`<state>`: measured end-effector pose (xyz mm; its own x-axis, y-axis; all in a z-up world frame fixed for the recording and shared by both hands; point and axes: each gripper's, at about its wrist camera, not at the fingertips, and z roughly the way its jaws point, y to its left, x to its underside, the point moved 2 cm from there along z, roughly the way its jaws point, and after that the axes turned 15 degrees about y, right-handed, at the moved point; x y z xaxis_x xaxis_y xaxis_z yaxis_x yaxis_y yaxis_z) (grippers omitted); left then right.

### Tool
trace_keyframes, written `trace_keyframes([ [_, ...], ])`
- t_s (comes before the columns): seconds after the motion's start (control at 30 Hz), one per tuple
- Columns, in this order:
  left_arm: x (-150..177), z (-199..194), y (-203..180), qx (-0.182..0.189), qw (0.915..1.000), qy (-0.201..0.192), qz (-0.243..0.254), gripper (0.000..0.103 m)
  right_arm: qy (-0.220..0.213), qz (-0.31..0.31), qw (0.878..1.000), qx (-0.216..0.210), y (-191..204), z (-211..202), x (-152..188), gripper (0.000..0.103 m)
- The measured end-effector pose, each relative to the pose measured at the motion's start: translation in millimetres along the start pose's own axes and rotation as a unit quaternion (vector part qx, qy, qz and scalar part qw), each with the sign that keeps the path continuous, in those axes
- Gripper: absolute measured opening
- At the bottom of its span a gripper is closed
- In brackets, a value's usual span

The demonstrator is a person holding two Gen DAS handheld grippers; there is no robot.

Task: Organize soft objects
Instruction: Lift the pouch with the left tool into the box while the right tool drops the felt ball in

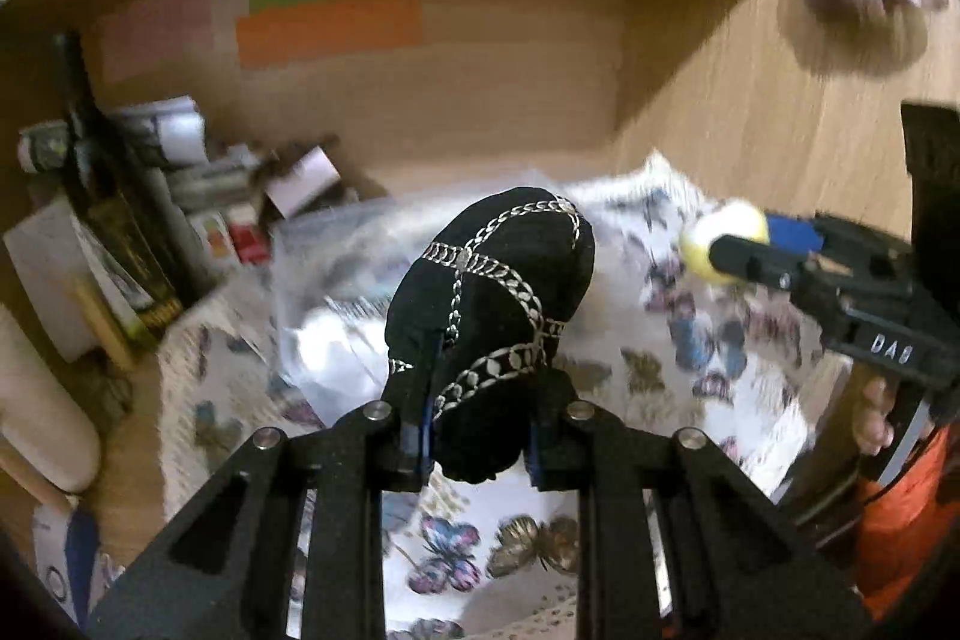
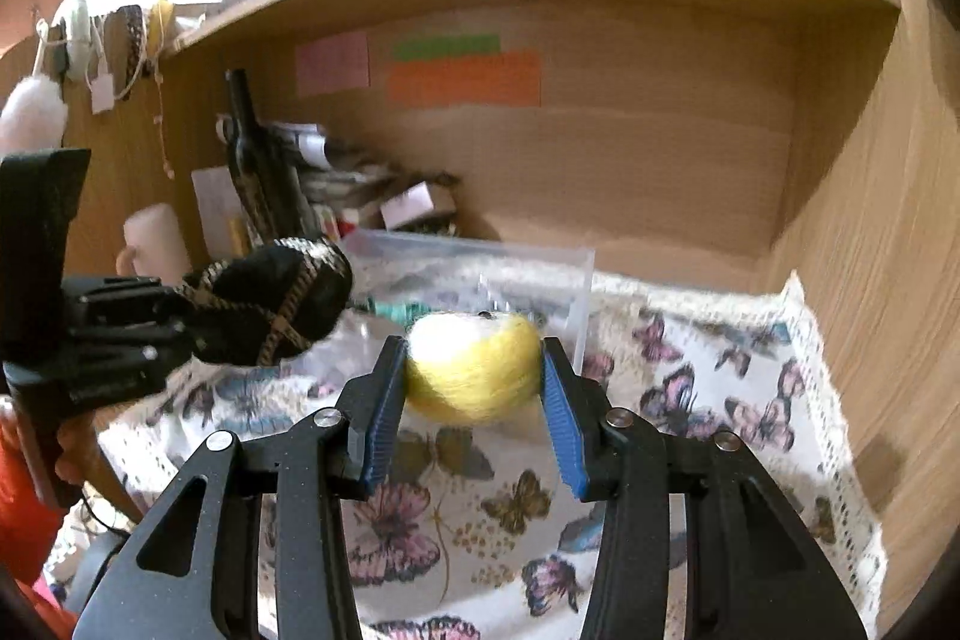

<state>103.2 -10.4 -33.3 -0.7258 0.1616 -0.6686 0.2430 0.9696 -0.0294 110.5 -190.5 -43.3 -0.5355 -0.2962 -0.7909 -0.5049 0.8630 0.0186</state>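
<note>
Tongs in your left hand are clenched on a black soft object with silver chain-like trim; it stands up between the 2 blue pads and rises above the fingertips, held in the air over the counter. From the right wrist view the same black object shows at the left side, sticking out of the left tongs toward the middle of the scene.

Your right tongs are grasping a yellow and white fuzzy ball, with 1 blue pad pressed on each side of it. The ball is lifted above the butterfly cloth that covers the counter, and it is near the black object but apart from it. In the left wrist view you see this ball at the right, at the tip of the right tongs (the picture is blurred there).

Behind both held things a clear plastic bag lies on the cloth, with something white and something teal inside; I cannot tell what they are. The counter sits inside a wooden alcove with pink, green and orange paper notes on the back wall. At the left back corner stand a dark bottle and a pile of small boxes and papers.
</note>
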Motion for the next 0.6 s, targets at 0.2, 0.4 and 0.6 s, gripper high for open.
trace_keyframes([
  [0.2, -23.1, -28.6, 20.7, -0.014, 0.9980, -0.055, -0.027, 0.022, -0.025, -0.007, 1.000, 0.007, 0.9, -1.1, -24.1, 0.040],
  [0.4, -44.9, -31.7, 38.8, -0.034, 0.9943, -0.092, -0.042, 0.022, -0.023, -0.007, 1.000, -0.004, 2.1, 21.2, -47.6, 0.040],
  [0.6, -56.9, 10.9, 55.8, -0.038, 0.9968, -0.050, -0.049, 0.022, 0.025, -0.021, 0.999, -0.012, 7.7, 71.1, -58.2, 0.040],
])
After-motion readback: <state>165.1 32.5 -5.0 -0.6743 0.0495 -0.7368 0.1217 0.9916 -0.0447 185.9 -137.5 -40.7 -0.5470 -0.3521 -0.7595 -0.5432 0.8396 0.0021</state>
